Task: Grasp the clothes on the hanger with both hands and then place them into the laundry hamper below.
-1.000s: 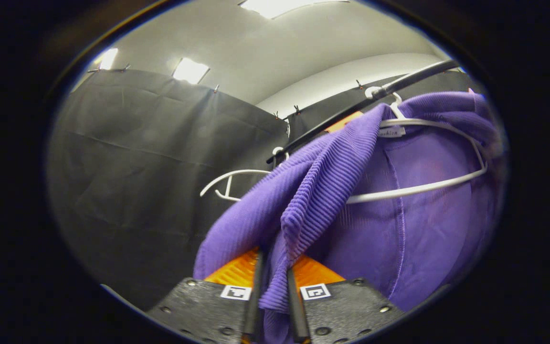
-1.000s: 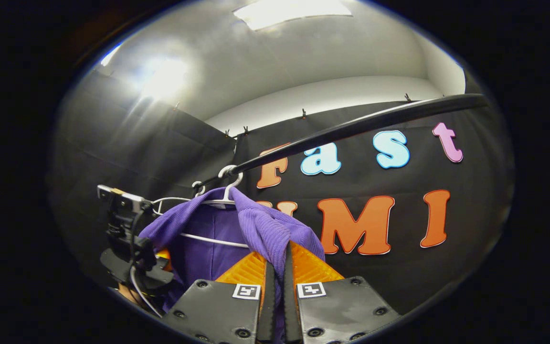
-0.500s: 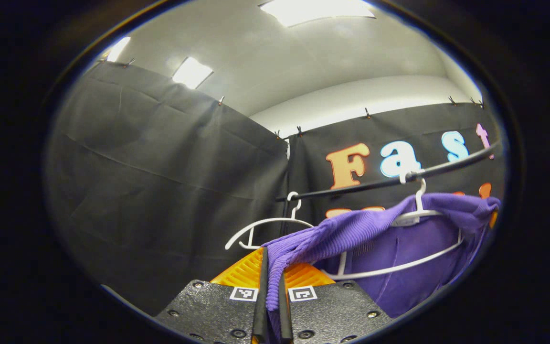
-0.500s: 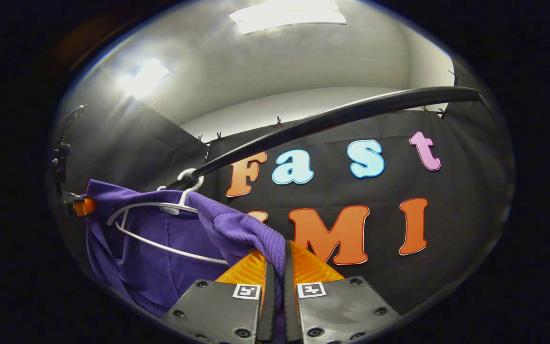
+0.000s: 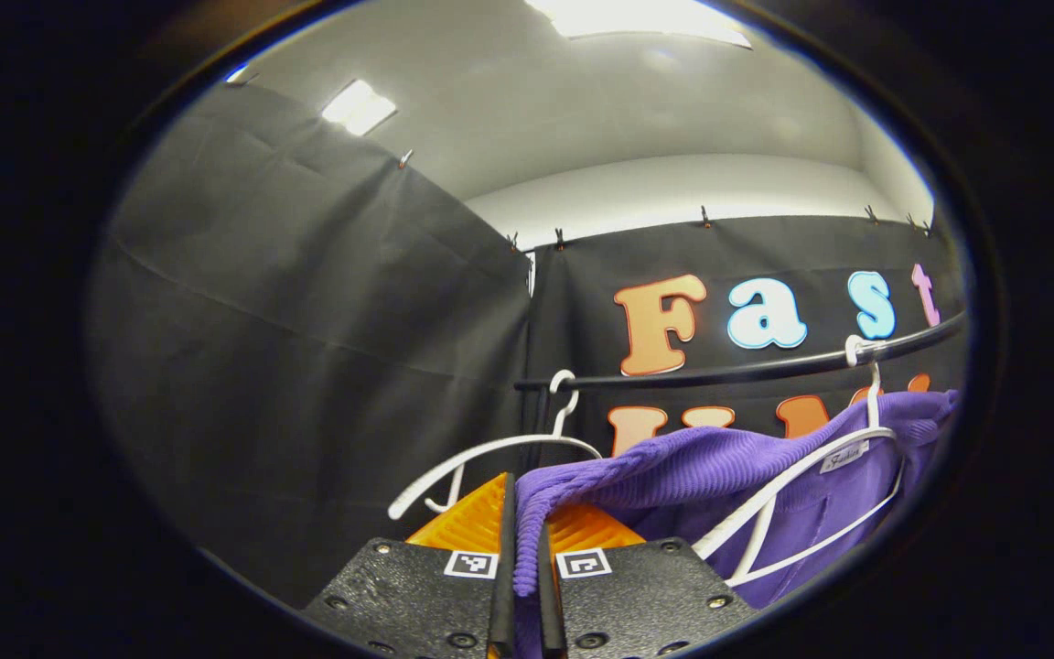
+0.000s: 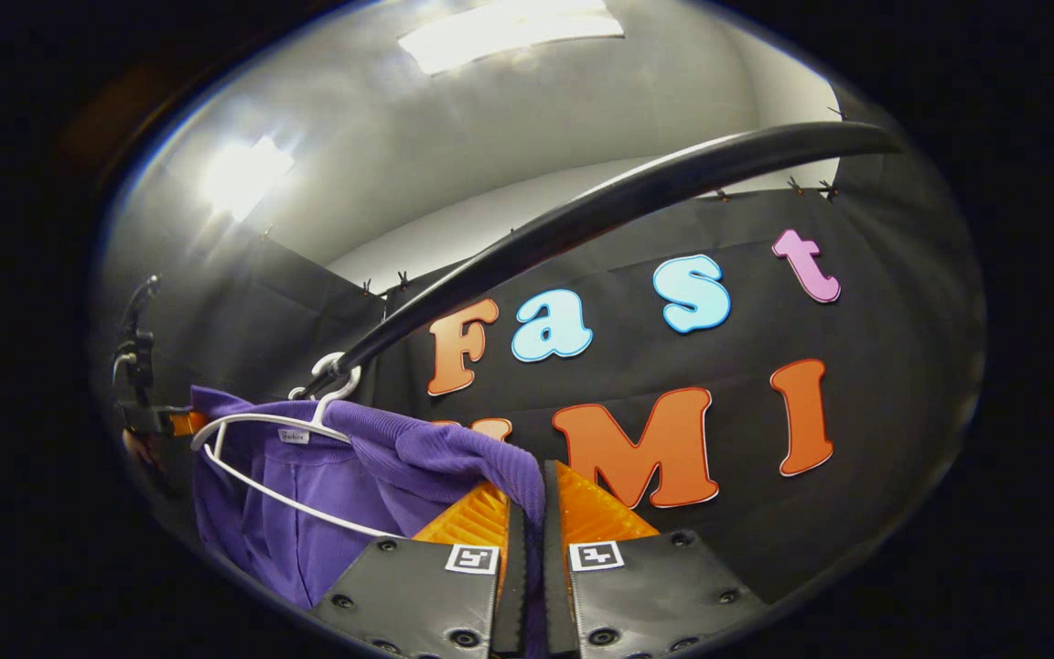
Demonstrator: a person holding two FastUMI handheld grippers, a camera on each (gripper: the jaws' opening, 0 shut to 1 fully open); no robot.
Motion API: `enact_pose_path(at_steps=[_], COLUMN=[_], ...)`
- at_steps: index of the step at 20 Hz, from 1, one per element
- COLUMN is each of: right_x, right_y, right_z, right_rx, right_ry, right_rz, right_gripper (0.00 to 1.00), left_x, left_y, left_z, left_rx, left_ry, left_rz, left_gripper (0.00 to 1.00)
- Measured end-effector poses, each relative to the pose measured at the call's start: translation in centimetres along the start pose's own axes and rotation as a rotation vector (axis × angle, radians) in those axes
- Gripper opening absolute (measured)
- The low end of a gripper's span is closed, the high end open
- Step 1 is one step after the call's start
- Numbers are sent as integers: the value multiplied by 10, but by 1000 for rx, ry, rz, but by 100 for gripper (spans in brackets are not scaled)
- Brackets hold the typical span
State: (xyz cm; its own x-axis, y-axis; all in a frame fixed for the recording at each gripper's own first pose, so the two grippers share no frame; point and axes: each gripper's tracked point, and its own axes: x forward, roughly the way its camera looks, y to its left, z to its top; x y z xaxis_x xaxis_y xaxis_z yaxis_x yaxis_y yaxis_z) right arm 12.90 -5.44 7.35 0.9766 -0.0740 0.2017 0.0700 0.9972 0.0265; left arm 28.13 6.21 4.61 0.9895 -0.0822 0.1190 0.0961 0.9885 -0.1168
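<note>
A purple ribbed garment (image 5: 728, 462) hangs over a white hanger (image 5: 788, 490) whose hook sits on the black rail (image 5: 747, 369). My left gripper (image 5: 525, 503) is shut on one end of the garment, and the fabric runs taut from its orange fingers up to the hanger. In the right gripper view the same garment (image 6: 307, 513) drapes on the hanger (image 6: 252, 423) at the lower left. My right gripper (image 6: 532, 490) is shut on the other end. The left gripper (image 6: 181, 423) appears small at the far left edge, against the cloth.
An empty white hanger (image 5: 490, 450) hangs on the rail just left of the garment. The rail (image 6: 600, 206) passes overhead and close in the right gripper view. Black cloth walls close in the back and the left side.
Both grippers have drawn back from the rail while still gripping the garment. The cloth is now stretched flatter between them, and the hanger has tilted and slid to the right in the left gripper view.
</note>
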Motion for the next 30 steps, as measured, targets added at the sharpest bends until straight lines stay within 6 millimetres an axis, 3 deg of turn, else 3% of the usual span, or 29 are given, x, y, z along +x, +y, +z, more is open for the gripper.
enact_pose_path(at_steps=[4, 7, 13, 18, 21, 24, 26, 27, 30], right_x=[2, 7, 32, 57, 63, 62, 59, 54, 38], right_y=[2, -1, -29, -57, -63, -83, -89, -92, -95], right_z=[1, 5, 17, 1, -27, -70, -98, -106, -104], right_rx=[-10, -43, -121, -140, -191, -187, -171, -169, -162], right_ry=[6, -3, -50, -34, -18, 56, 116, 136, 142], right_rz=[4, -12, -104, -167, -198, -246, -242, -243, -251], right_gripper=[15, 15, 15, 15, 15, 15, 15, 15, 15], left_x=[-4, -11, -35, -53, -64, -72, -88, -94, -102], left_y=[4, -11, -34, -39, -37, -34, -36, -36, -41], left_z=[-70, -109, -120, -115, -130, -162, -176, -178, -173], left_rx=[-24, -29, 12, 54, 65, 61, 62, 81, 145], left_ry=[93, 143, 151, 141, 177, 242, 281, 285, 281], left_rz=[-29, -34, -63, -79, -66, -43, -51, -51, -62], left_gripper=[10, 10, 10, 10, 10, 10, 10, 11, 10])
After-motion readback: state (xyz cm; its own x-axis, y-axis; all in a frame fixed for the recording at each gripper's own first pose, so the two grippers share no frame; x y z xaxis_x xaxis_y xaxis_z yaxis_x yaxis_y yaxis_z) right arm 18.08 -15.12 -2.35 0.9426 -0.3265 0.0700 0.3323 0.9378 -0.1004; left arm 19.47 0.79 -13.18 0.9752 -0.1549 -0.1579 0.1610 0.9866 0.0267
